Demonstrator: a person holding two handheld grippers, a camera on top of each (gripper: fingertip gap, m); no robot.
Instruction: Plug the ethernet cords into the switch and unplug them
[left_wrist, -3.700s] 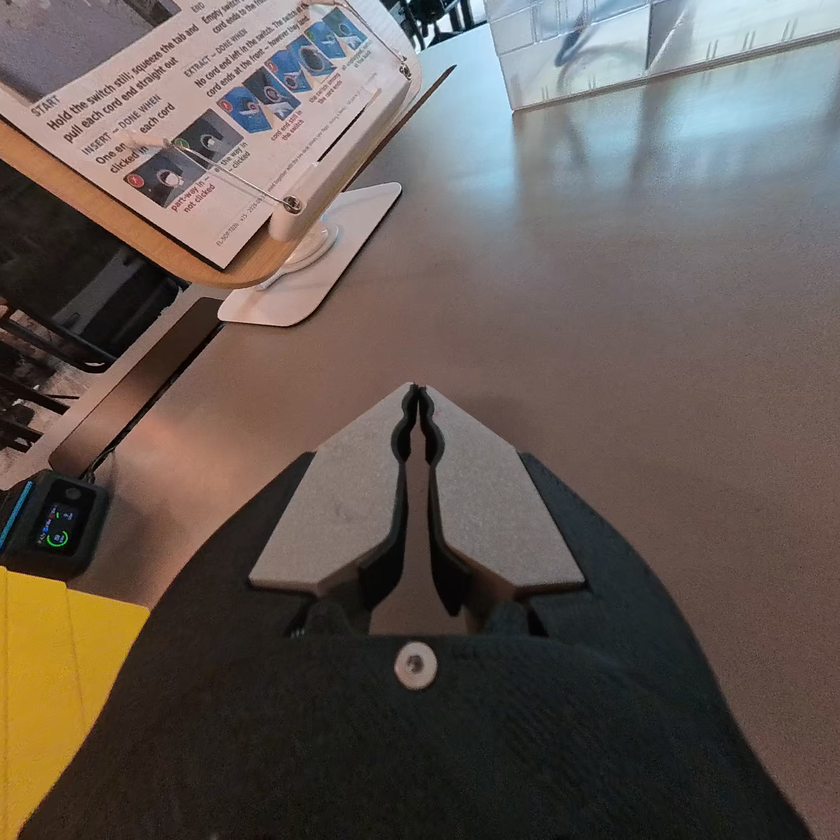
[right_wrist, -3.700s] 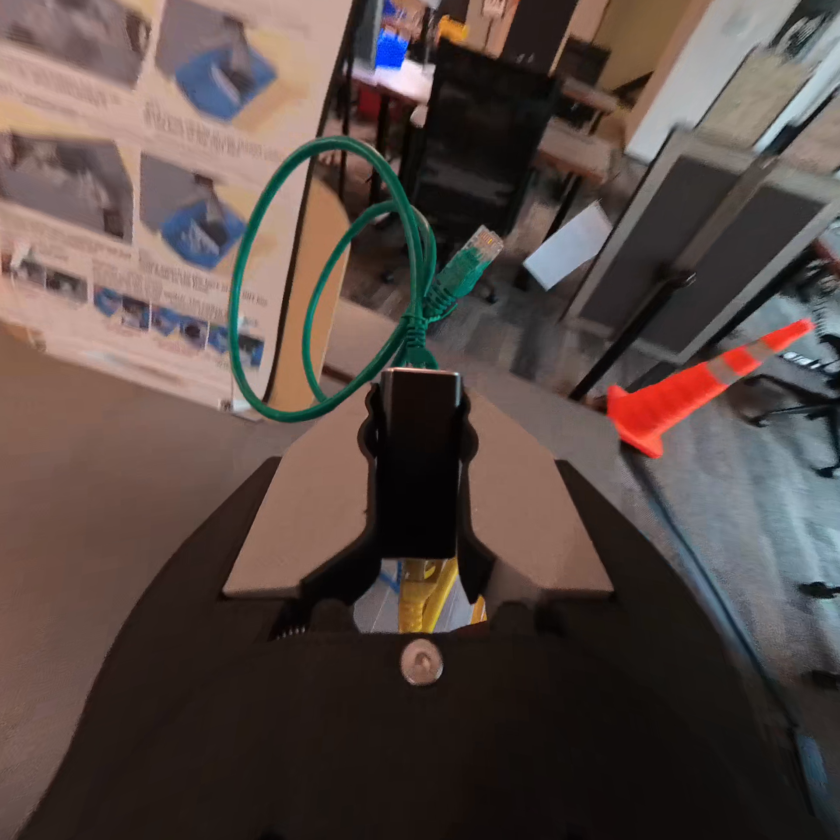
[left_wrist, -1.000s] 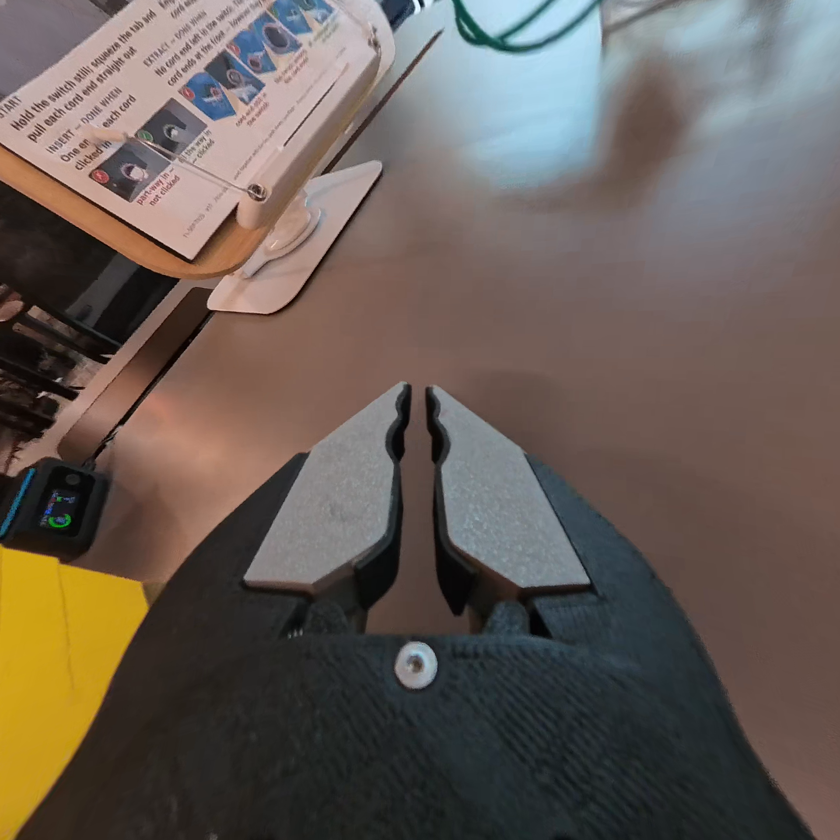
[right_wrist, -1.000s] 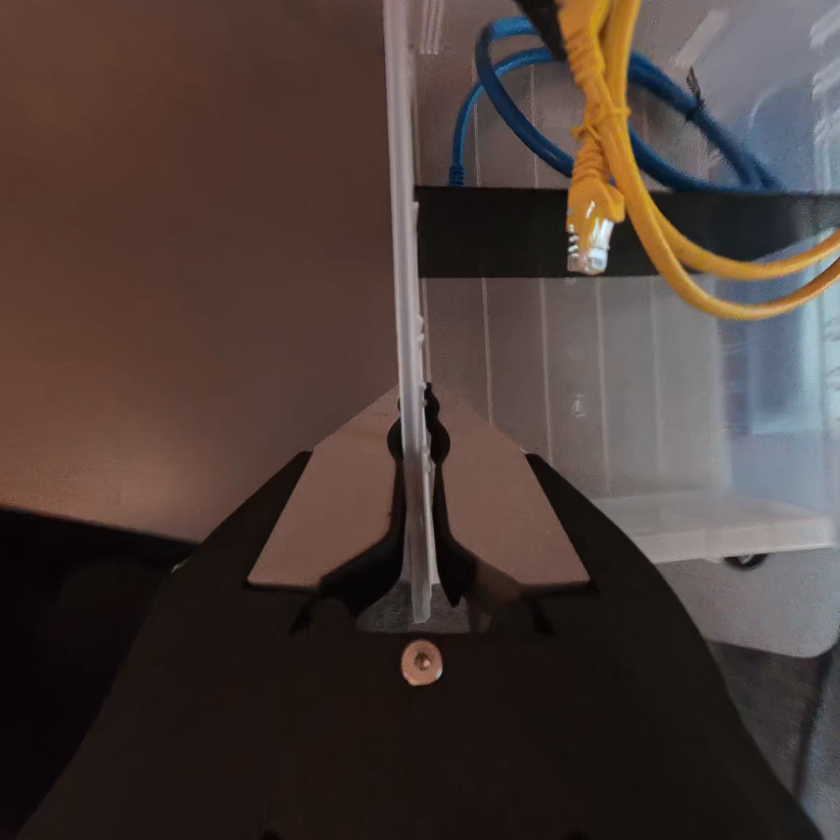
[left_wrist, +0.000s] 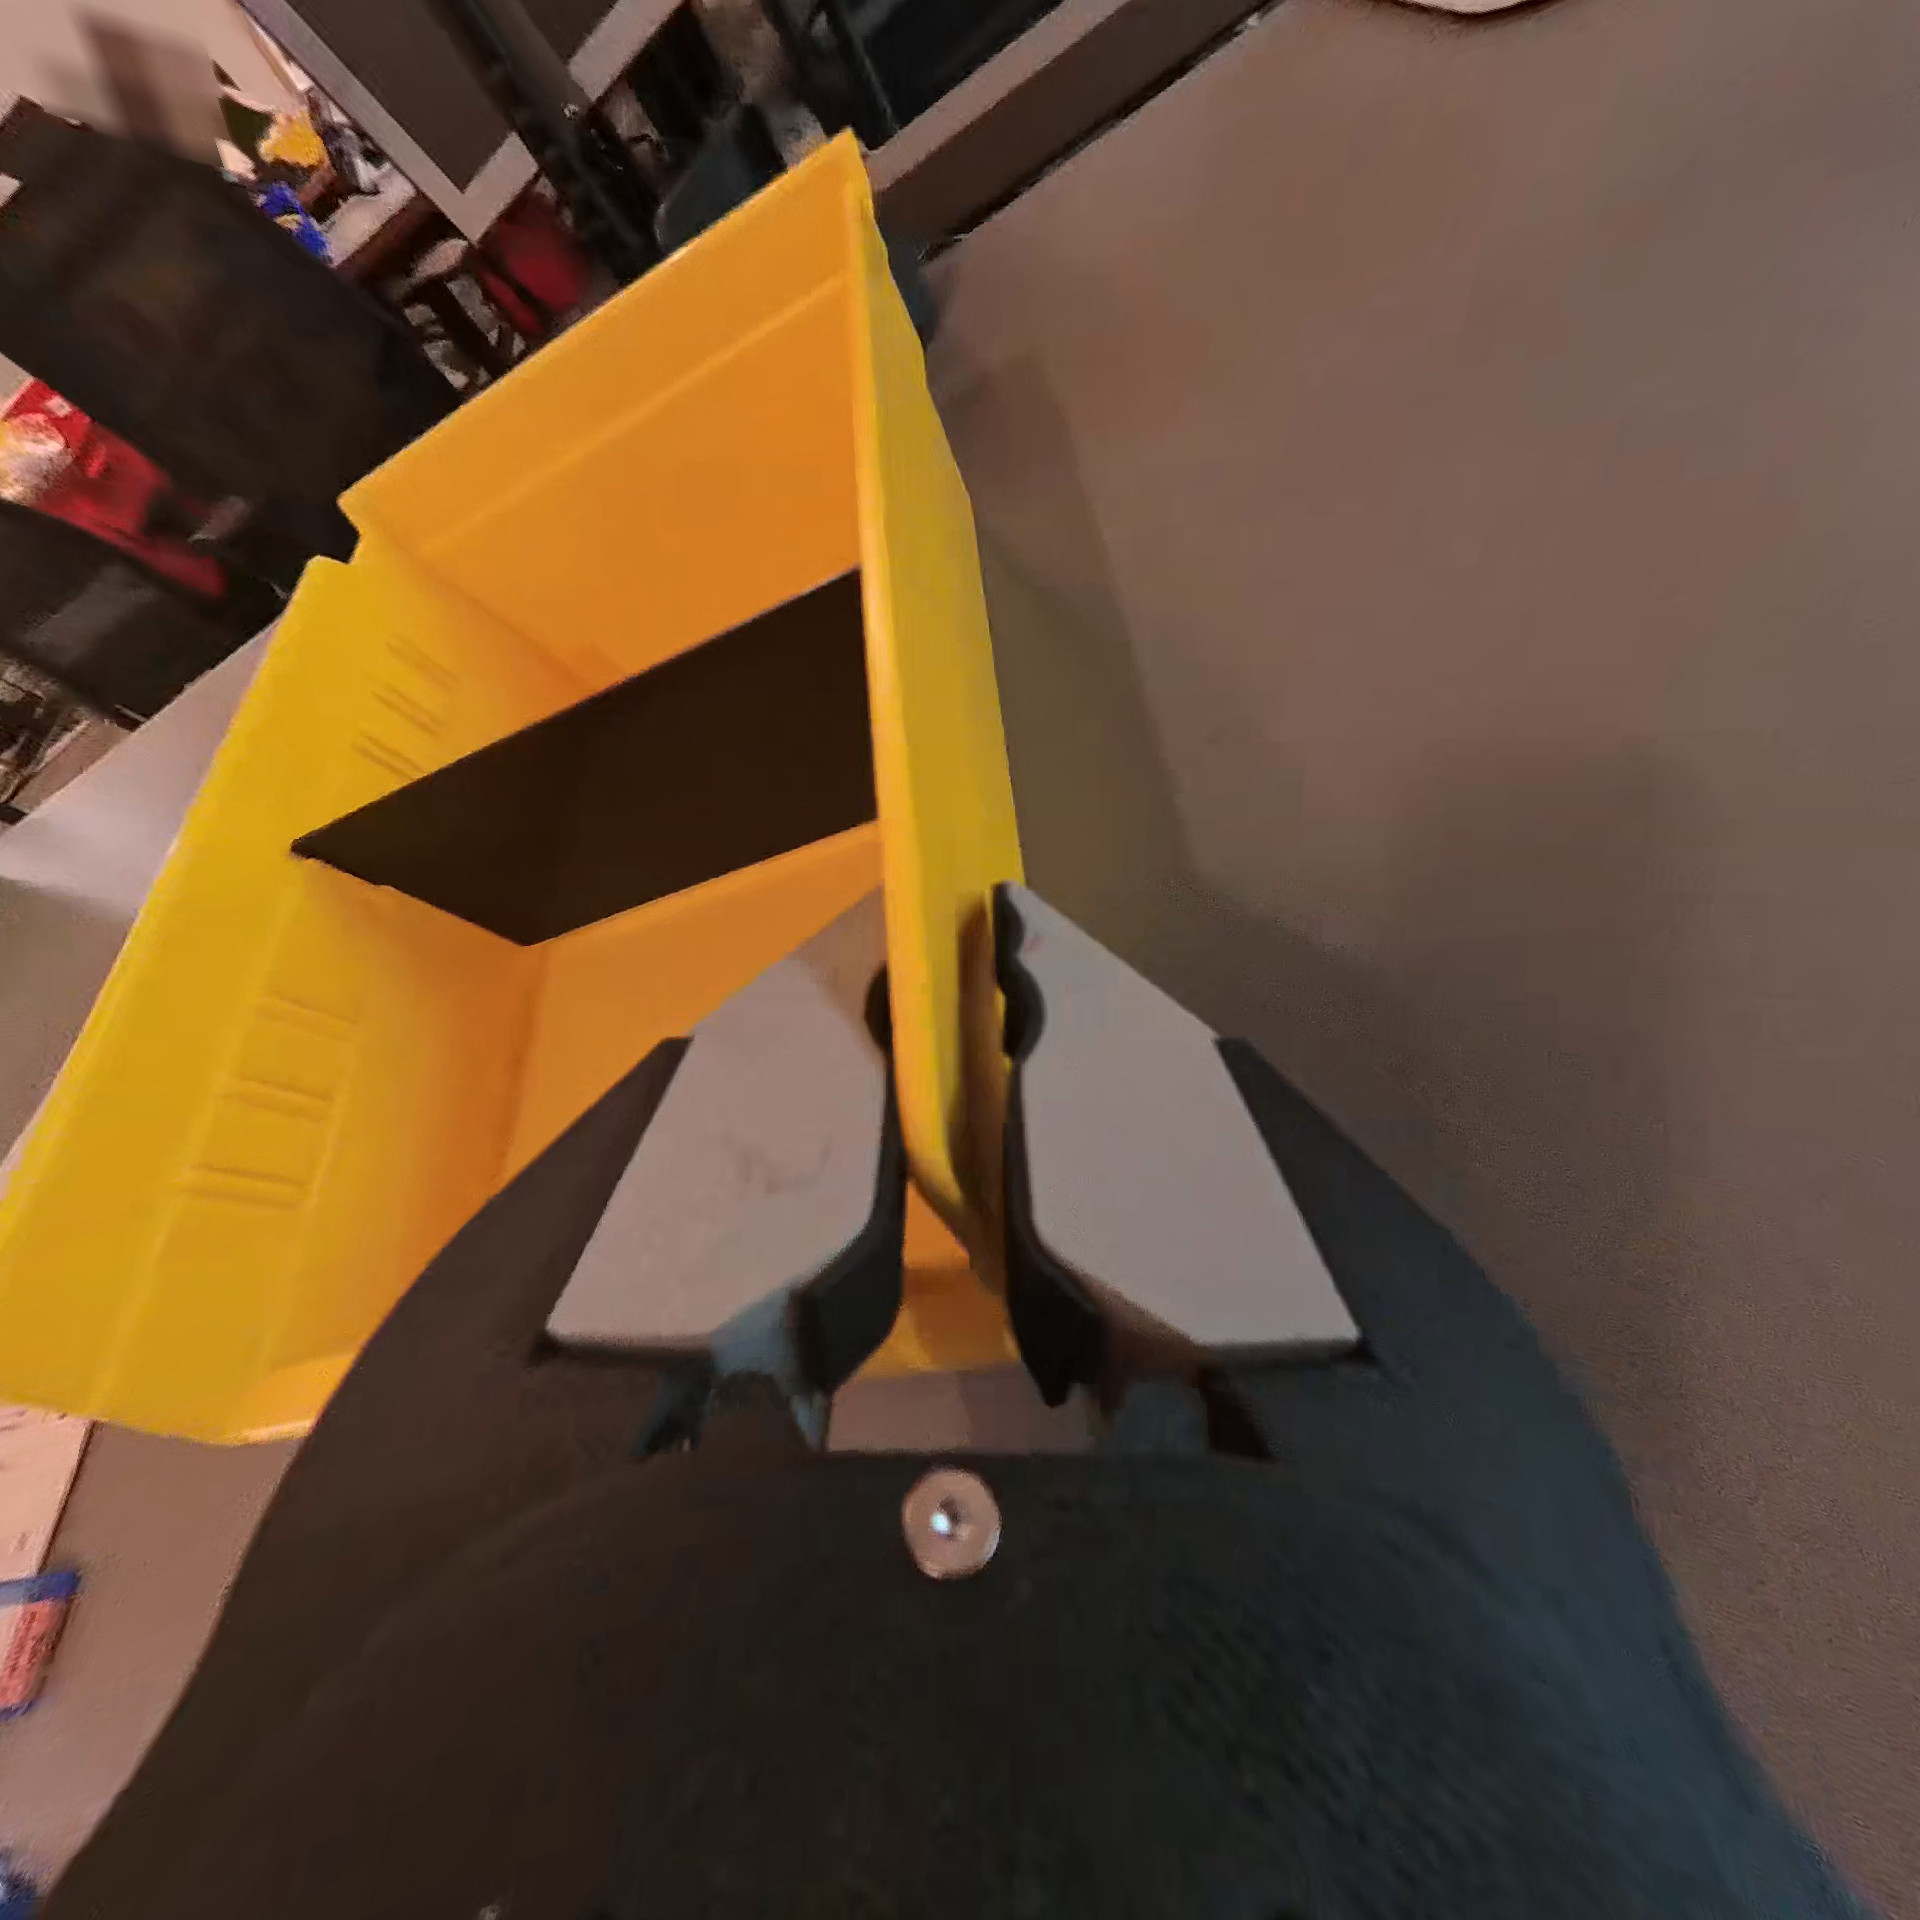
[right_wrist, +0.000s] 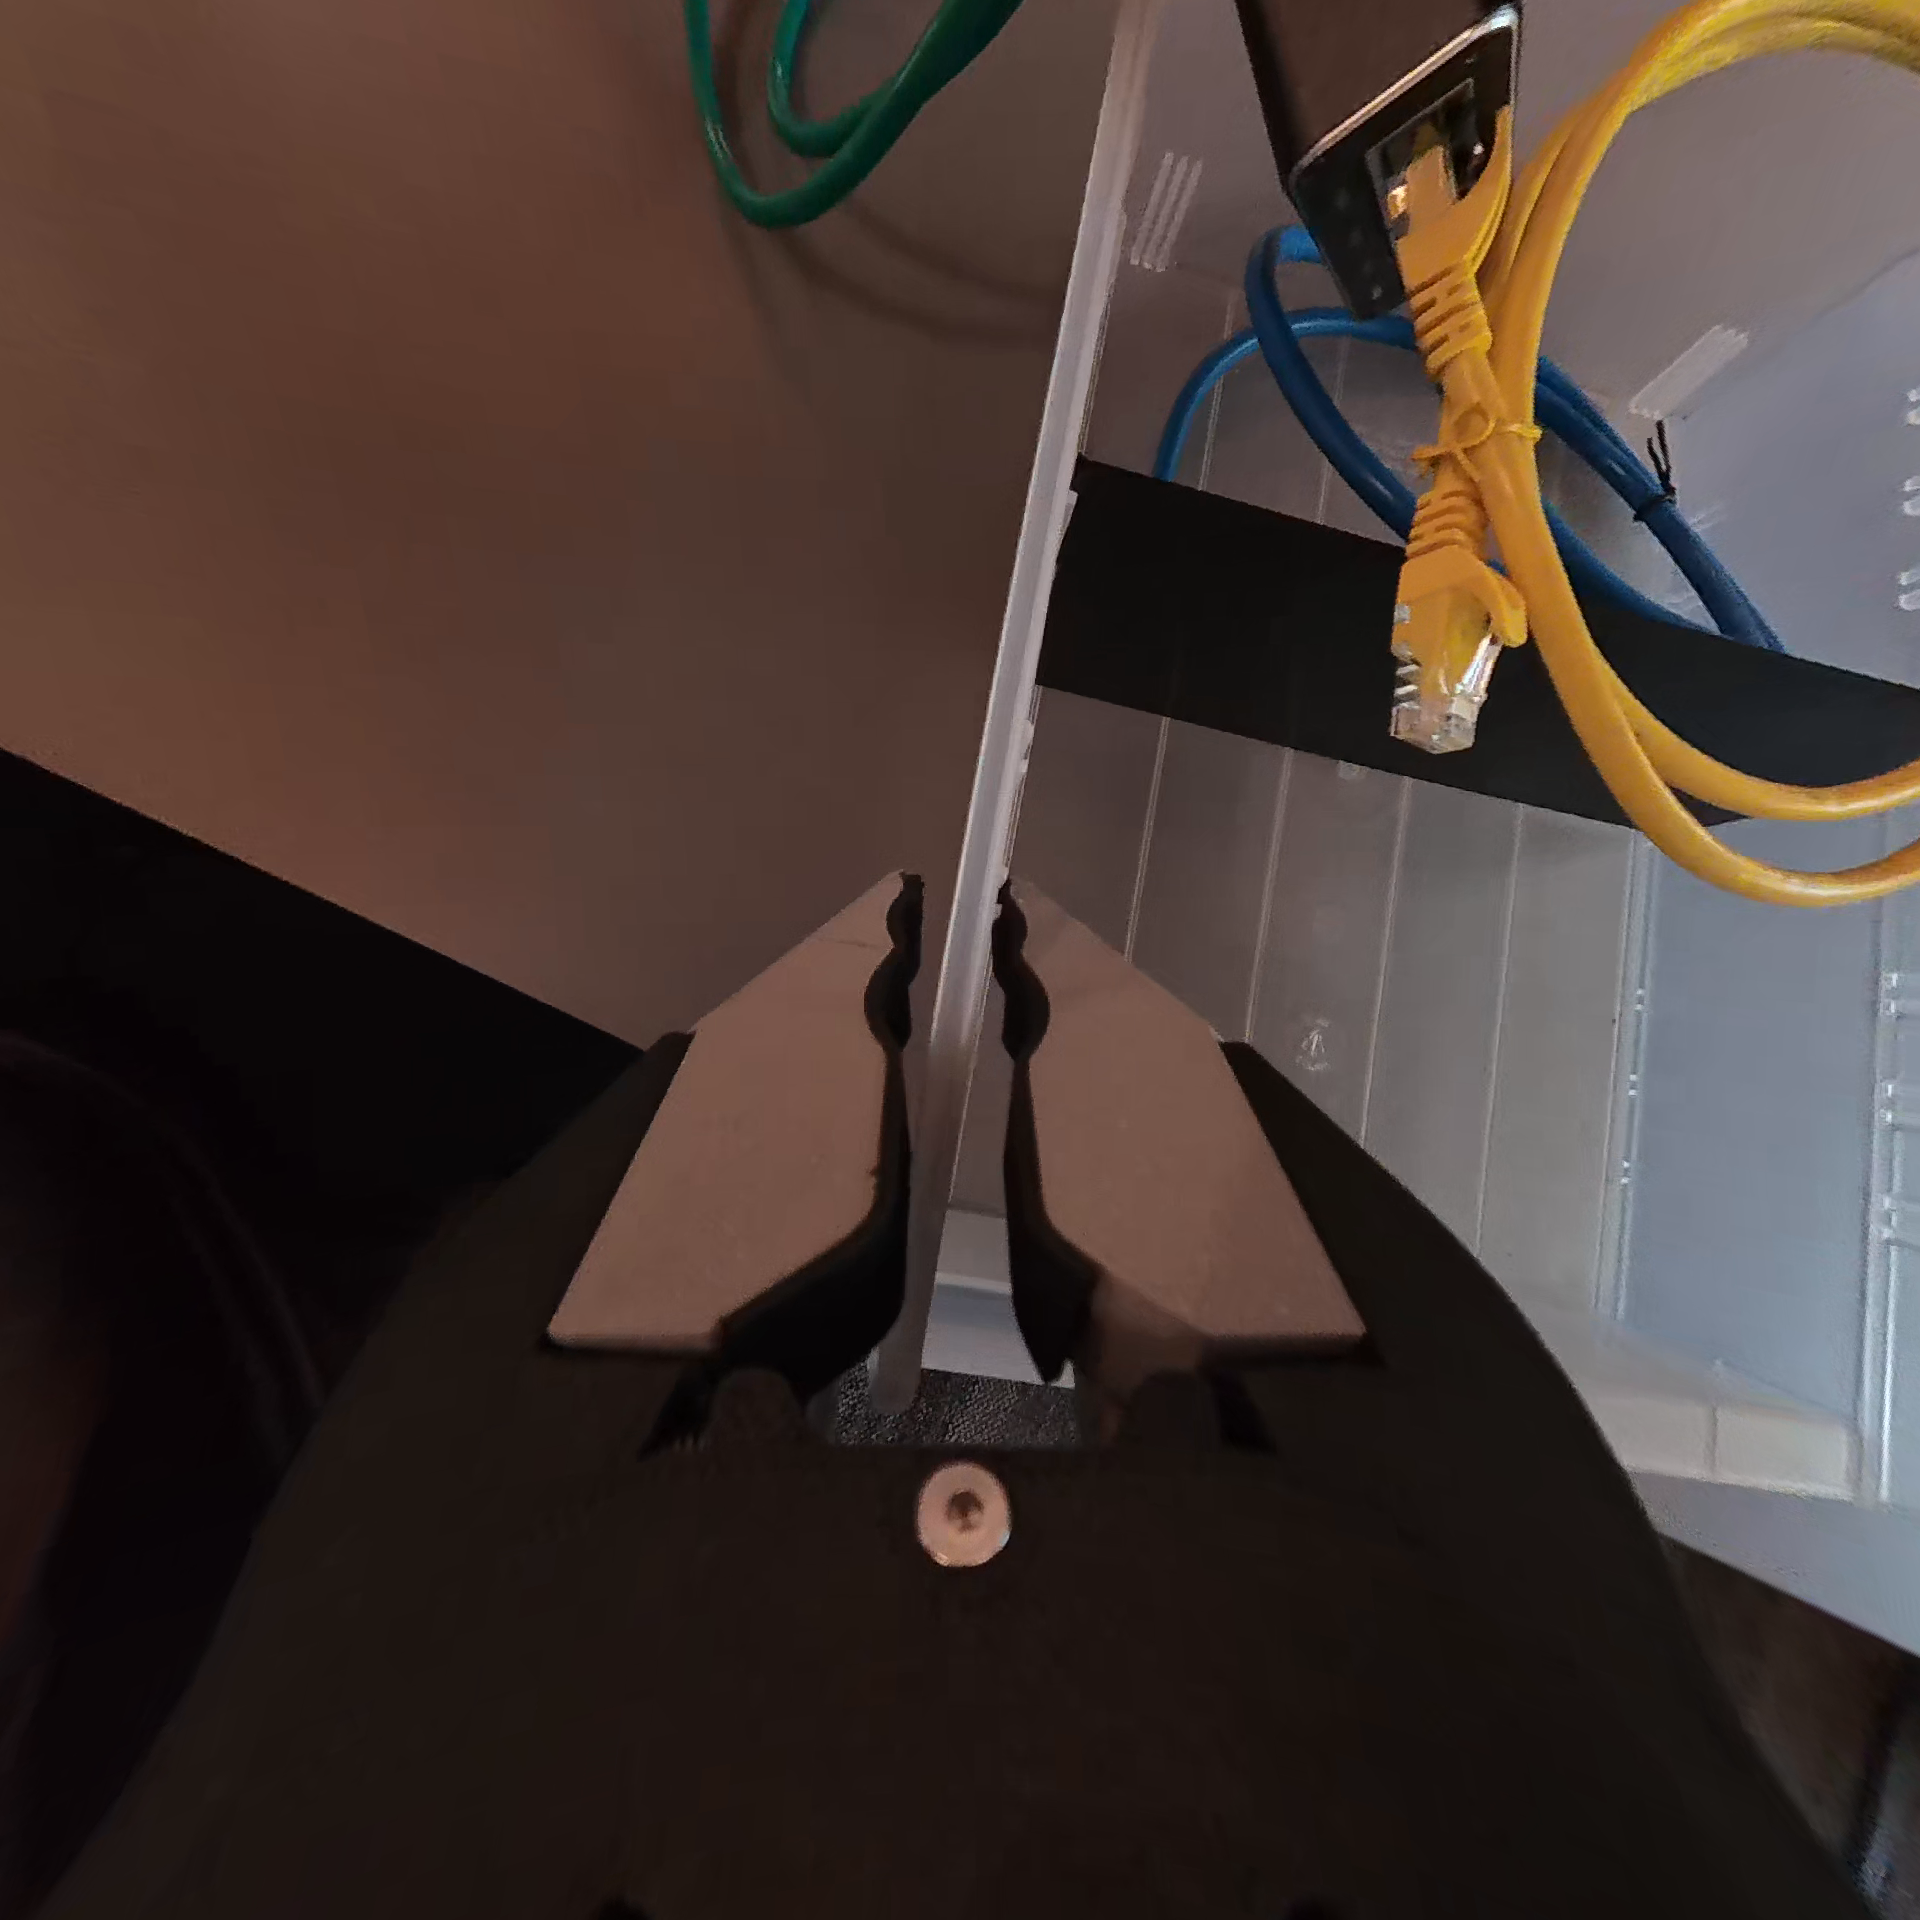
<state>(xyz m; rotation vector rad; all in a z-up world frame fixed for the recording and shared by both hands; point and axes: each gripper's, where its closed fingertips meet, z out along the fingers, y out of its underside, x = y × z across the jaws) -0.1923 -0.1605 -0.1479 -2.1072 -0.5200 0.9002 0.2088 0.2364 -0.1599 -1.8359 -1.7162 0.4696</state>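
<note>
Fingers of the left gripper (left_wrist: 940, 1039) pinch the right-hand wall of a yellow bin (left_wrist: 582, 582), one finger inside, one outside, closed onto the plastic near its near corner. Right gripper (right_wrist: 956, 935) straddles the thin side wall of a clear bin (right_wrist: 1049, 582) with slim gaps visible on both sides of the wall, so it reads as slightly parted and not really clamping; can't tell for sure whether either pad touches. Task items: black switch (right_wrist: 1382, 135) sits at top of the right wrist view over the clear bin, partly cut off by the frame edge. Yellow cord (right_wrist: 1455, 488) has one plug seated in a switch port, its other plug hanging free below, coil tied and drooping into the bin. Blue cord (right_wrist: 1226, 384) lies looped in the clear bin behind a black divider (right_wrist: 1195, 613); its ends not visible. Green cord (right_wrist: 821, 145) loops on the brown table (right_wrist: 468, 416) outside the bin, ends out of frame. Yellow bin looks empty apart from a dark divider panel (left_wrist: 623, 769). Progress, as a guess: mid-task at best, one plug in, blue and green not shown connected, unplugging still ahead; both grippers are on bins, not on cords. Pose: left tool angled forward and down along the yellow bin's wall, bin tilted in view; right tool points down the clear wall from its near end, tipped slightly right.
</note>
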